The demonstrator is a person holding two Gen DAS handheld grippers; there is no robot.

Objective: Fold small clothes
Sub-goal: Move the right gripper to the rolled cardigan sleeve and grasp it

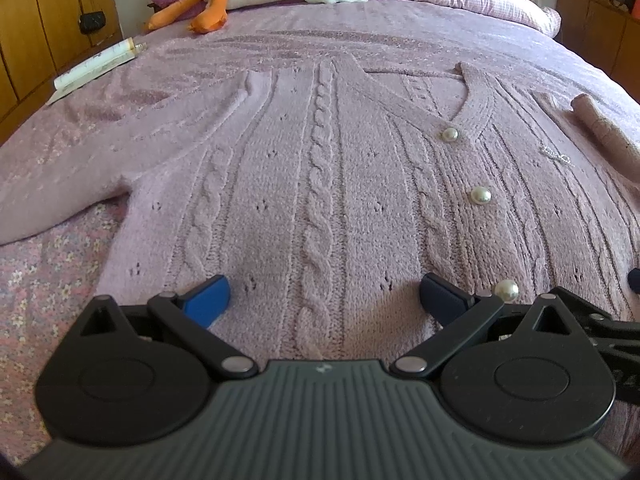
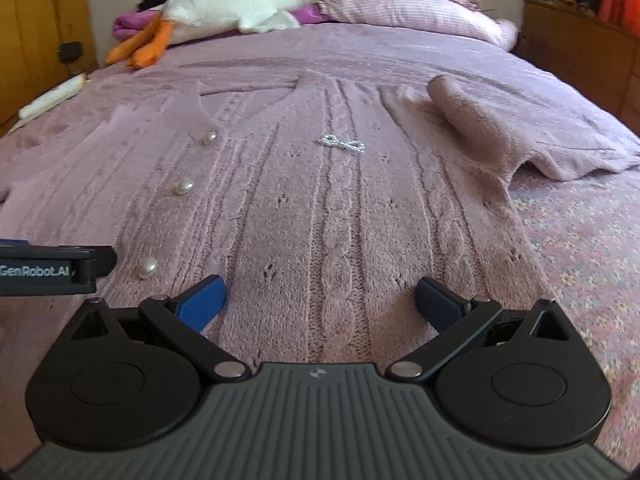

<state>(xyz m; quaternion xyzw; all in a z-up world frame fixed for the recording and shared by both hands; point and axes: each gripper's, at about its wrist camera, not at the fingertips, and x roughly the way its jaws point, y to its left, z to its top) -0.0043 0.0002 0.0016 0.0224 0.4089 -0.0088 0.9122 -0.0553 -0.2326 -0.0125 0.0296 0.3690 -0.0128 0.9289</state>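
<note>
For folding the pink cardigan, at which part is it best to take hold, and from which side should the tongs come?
Probably the bottom hem of the cardigan: it lies flat at the near edge of the bed, right under both open tongs, left and right. Come from the near side, low, one on each half, beside the pearl buttons.

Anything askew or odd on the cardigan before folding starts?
Yes: the cardigan's right sleeve is bunched and flopped over near the shoulder rather than spread flat. The left sleeve lies flat. Nothing looks damaged.
</note>
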